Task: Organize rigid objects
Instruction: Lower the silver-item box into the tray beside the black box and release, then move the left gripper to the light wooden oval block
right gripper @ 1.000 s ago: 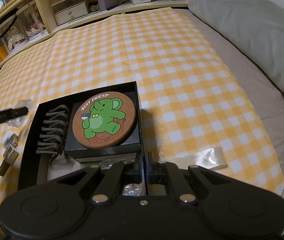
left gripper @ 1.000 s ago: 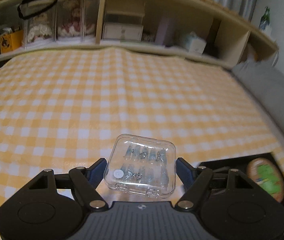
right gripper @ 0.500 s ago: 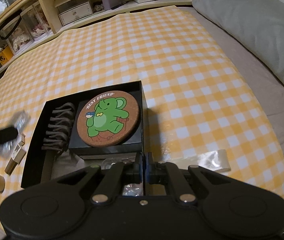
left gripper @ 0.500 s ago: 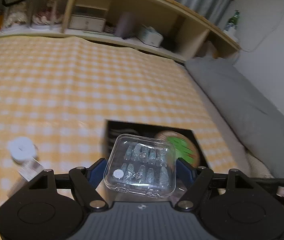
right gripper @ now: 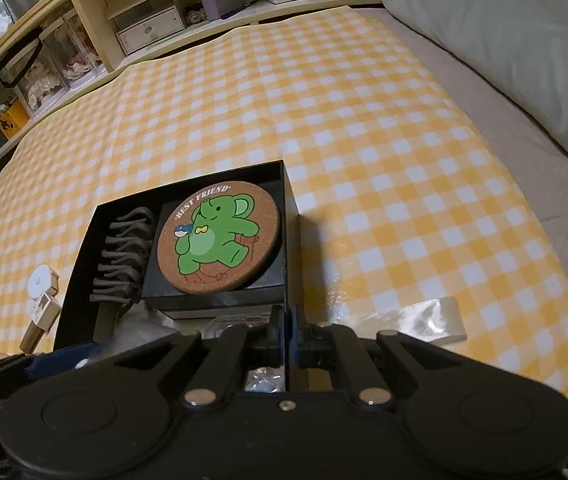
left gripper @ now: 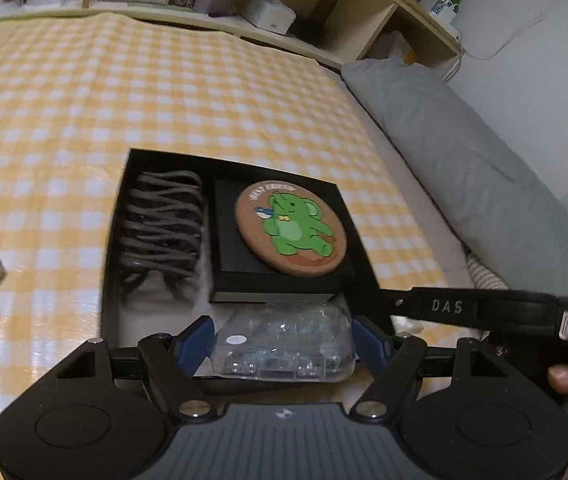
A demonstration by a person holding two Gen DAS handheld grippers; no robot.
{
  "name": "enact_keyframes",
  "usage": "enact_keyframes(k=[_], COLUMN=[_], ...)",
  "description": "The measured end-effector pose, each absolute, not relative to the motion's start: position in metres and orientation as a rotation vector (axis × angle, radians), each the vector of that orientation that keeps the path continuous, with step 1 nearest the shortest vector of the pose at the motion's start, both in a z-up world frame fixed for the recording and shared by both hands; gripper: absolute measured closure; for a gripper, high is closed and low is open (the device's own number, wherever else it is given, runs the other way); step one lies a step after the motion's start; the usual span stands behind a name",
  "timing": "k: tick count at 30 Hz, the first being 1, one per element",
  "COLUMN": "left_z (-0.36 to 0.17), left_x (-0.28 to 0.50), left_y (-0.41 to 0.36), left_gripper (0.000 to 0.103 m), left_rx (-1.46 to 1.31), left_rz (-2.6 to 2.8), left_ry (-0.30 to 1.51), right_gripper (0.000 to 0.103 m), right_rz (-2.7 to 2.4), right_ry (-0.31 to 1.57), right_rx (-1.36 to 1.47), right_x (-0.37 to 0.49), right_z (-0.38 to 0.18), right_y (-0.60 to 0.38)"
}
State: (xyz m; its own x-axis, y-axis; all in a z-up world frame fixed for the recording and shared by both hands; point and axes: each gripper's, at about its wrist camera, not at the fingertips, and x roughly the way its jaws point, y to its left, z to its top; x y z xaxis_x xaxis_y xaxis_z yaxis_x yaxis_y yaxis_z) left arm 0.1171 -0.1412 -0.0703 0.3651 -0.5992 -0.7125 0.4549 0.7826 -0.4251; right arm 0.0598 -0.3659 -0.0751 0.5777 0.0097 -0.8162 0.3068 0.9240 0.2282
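Note:
My left gripper [left gripper: 281, 340] is shut on a clear plastic case [left gripper: 284, 354] of small parts, its blue pads [left gripper: 195, 342] pressing both sides. The case hangs over the near part of an open black box [left gripper: 117, 240]. Inside the box lie several grey hooks [left gripper: 159, 224] on the left and a cork coaster with a green elephant [left gripper: 290, 228] on a smaller black box. My right gripper [right gripper: 286, 320] is shut on the right wall of the black box [right gripper: 83, 248], near its front corner. From here the coaster [right gripper: 219, 236] and the hooks [right gripper: 121, 256] show clearly.
A white round piece [right gripper: 41, 280] and small wooden blocks [right gripper: 39, 320] lie left of the box on the yellow checked cloth. A clear plastic strip [right gripper: 432, 316] lies right of it. A grey pillow [left gripper: 464, 168] borders the right side; shelves [left gripper: 243, 8] stand behind.
My left gripper has swung right with the clear case, from over bare cloth to above the box's near part. The right gripper kept its grip and place.

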Motion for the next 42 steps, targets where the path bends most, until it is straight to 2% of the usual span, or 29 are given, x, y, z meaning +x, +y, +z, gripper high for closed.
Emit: enact_keyframes(k=[8, 13, 23, 42], left_z=[-0.082, -0.08, -0.073, -0.049], left_x=[0.123, 0.124, 0.126, 0.109], left_y=[-0.151, -0.15, -0.146, -0.14], left_gripper=[0.028, 0.011, 0.013, 0.012], left_rx=[-0.243, -0.269, -0.229, -0.106], left_rz=[-0.709, -0.742, -0.743, -0.729], left_ry=[0.988, 1.004, 1.063, 0.999], right_gripper=[0.098, 0.098, 0.098, 0.098], right_rz=[-0.169, -0.165, -0.166, -0.166], right_ry=[0.946, 0.946, 0.946, 0.946], right_rx=[0.392, 0.416, 0.408, 0.406], right_x=[0.059, 0.059, 0.058, 0.058], right_z=[-0.076, -0.076, -0.076, -0.076], right_y=[-0.367, -0.369, -0.371, -0.371])
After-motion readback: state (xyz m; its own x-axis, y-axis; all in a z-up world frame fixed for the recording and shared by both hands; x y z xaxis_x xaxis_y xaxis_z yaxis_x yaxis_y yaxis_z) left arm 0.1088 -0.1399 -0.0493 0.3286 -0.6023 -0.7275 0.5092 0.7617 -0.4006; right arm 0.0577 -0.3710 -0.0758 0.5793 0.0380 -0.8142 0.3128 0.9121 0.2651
